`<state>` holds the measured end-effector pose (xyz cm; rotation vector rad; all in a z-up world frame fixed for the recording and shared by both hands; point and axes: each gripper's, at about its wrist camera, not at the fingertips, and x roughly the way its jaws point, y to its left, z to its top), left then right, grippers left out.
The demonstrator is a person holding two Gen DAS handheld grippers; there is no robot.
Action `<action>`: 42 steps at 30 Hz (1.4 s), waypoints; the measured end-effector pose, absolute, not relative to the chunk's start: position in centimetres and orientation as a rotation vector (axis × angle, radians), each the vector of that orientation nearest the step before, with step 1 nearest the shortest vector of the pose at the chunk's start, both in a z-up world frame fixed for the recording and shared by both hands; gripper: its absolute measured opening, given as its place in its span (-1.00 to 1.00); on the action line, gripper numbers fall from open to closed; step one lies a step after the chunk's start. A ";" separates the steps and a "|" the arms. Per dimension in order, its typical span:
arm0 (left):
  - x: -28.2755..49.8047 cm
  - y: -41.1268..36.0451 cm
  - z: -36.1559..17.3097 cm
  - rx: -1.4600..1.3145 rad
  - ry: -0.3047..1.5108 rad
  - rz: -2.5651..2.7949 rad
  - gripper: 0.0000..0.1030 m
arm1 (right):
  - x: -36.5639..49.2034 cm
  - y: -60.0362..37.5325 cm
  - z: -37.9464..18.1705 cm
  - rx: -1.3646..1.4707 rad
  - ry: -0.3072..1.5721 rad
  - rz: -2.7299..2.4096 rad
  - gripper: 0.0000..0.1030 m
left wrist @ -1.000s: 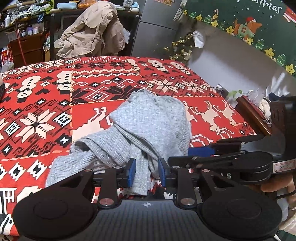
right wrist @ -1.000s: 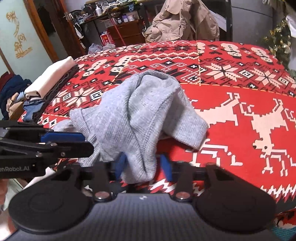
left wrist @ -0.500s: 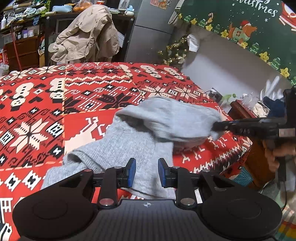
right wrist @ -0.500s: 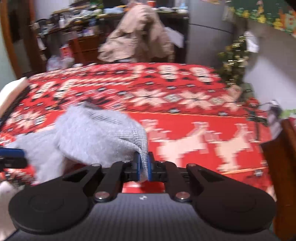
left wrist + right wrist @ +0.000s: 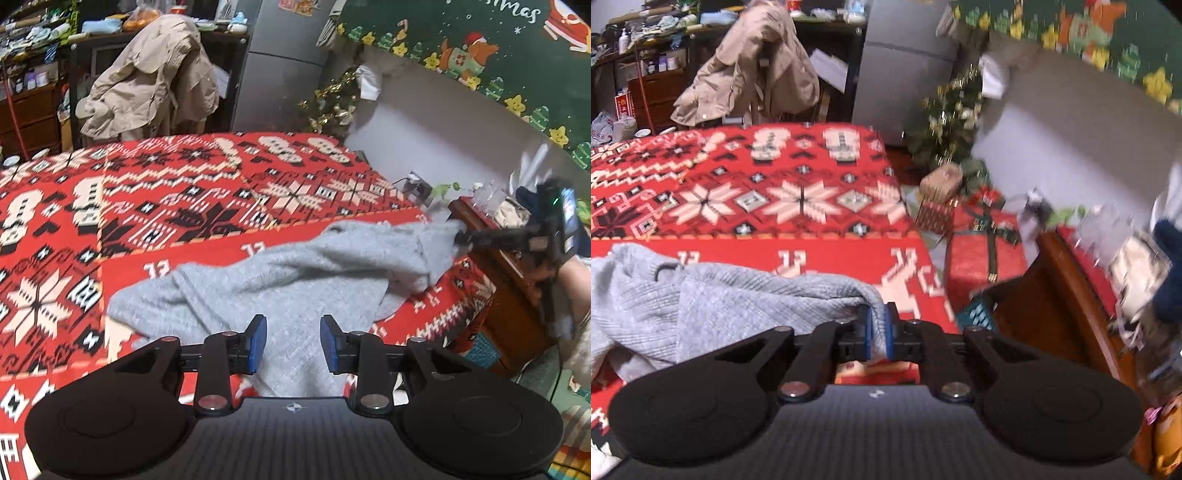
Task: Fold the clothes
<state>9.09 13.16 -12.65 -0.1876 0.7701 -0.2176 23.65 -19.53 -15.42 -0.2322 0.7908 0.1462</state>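
A grey knit sweater (image 5: 295, 280) lies stretched across the near part of the red patterned bed cover (image 5: 166, 192). My left gripper (image 5: 291, 332) hovers over its near hem. Its jaws are opening, the cloth lies under the gap, and the blue pads do not press on it. My right gripper (image 5: 877, 321) is shut on a bunched edge of the sweater (image 5: 738, 299) at the bed's right edge. In the left wrist view that right gripper (image 5: 461, 236) holds the sweater's far right corner taut, with a hand behind it.
A beige coat (image 5: 147, 85) hangs over a chair behind the bed. A wooden side table (image 5: 491, 251) stands close to the bed's right edge. Wrapped gift boxes (image 5: 982, 240) and a small tinsel tree (image 5: 953, 122) fill the floor beyond. A grey fridge (image 5: 280, 74) stands at the back.
My right gripper shut on the sweater's edge and swung right, pulling the bunched sweater out flat toward the bed's right side. The left jaws widened slightly over the near hem.
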 end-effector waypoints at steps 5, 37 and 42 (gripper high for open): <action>12.0 13.1 -11.3 -0.188 0.751 -0.240 -0.29 | 23.1 -20.5 -16.9 -0.200 0.817 0.193 -0.85; 21.4 10.4 -6.6 0.081 0.746 -0.315 -0.87 | 21.2 -20.2 -11.2 -0.073 0.683 0.309 -0.86; 18.6 13.6 -0.4 0.109 0.595 -0.208 -0.87 | 20.4 -16.6 -4.2 -0.096 0.518 0.354 -0.86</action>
